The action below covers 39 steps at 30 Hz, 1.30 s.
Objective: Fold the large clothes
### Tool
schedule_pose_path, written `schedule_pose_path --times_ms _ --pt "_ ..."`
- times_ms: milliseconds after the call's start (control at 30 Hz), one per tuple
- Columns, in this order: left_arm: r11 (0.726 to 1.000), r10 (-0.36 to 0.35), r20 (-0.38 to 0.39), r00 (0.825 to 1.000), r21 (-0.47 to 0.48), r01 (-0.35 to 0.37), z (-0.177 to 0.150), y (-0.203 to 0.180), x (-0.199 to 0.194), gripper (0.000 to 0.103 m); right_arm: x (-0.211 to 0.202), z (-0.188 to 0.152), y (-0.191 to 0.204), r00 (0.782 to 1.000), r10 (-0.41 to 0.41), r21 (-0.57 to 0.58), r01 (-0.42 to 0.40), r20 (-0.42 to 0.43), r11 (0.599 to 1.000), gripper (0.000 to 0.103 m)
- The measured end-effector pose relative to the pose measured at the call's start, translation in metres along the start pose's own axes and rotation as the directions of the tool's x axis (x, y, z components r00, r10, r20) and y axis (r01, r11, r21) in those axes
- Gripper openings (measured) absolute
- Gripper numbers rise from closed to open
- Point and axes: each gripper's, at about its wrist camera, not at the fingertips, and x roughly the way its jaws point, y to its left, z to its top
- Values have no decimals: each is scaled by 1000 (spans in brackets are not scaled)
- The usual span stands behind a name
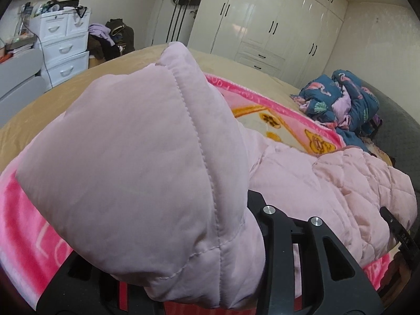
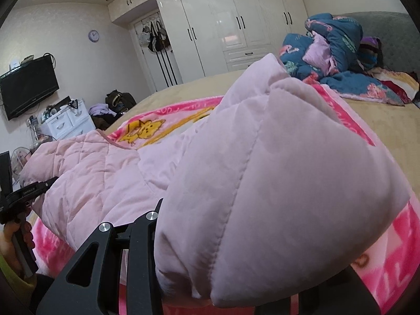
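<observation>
A pale pink quilted jacket (image 1: pixel 341 183) lies on a pink cartoon blanket (image 1: pixel 288 115) on the bed. My left gripper (image 1: pixel 210 249) is shut on one thick padded part of the jacket (image 1: pixel 136 157), which bulges up and hides the fingertips. My right gripper (image 2: pixel 223 249) is shut on another padded part of the jacket (image 2: pixel 275 170), which also covers its fingertips. In the right wrist view the left gripper (image 2: pixel 29 191) shows at the far left, at the jacket's quilted edge (image 2: pixel 86 173). The right gripper's tip shows at the right edge of the left wrist view (image 1: pixel 399 233).
The blanket (image 2: pixel 393 236) lies on a tan bedsheet (image 1: pixel 65 89). A crumpled blue flowered quilt (image 2: pixel 336 52) sits near the grey headboard (image 2: pixel 388 29). White wardrobes (image 2: pixel 236 21), a white drawer unit (image 1: pixel 63 44), a clothes pile (image 1: pixel 113 39) and a wall TV (image 2: pixel 29 86) stand beyond the bed.
</observation>
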Motion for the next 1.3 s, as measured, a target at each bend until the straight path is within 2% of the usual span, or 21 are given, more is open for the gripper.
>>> schedule_pose_path --times_ms 133,267,467,567,633,667,700,800,833,867,900,933,1100,1300 --pt "1000 16 -20 1000 -12 -17 -6 5 7 30 6 -7 -5 999 -18 56 20 -39 998 35" --pt "999 31 -37 999 -17 -32 -9 9 14 32 17 -21 -16 992 -31 182 53 -122 982 40" --pt "998 44 -59 997 -34 -46 -17 15 22 38 30 -36 -26 983 -39 246 83 -181 966 47" --pt "998 41 -67 997 -48 -45 -19 20 24 42 34 -42 -39 980 2 348 69 -199 935 61" --pt "997 43 -73 996 -57 -47 -21 22 25 46 37 -50 -54 975 40 437 60 -218 898 76" --pt "997 42 -79 996 -61 -47 -23 24 26 49 37 -53 -61 972 34 471 81 -231 878 92" --pt "997 41 -88 995 -68 -47 -23 25 27 50 34 -57 -65 971 26 487 95 -236 868 96" --pt "993 19 -110 994 -116 -32 -26 34 28 59 25 -58 -67 973 49 503 74 -226 861 99" --pt "991 13 -118 993 -133 -29 -26 37 29 65 21 -58 -67 973 46 500 75 -225 863 99" --pt "987 14 -127 992 -155 -33 -27 42 28 76 17 -58 -69 972 48 500 75 -229 863 99" --pt "985 28 -138 990 -165 -51 -28 45 28 82 11 -59 -70 971 52 504 74 -232 861 99" --pt "983 52 -147 988 -168 -77 -28 48 26 94 8 -59 -72 971 55 506 73 -233 860 99" --pt "976 44 -134 990 -207 -71 -31 60 8 94 -19 -56 -76 972 7 463 105 -233 880 99" --pt "971 116 -70 991 -204 -128 -30 67 -28 94 -55 -51 -73 977 -82 384 154 -197 911 99"
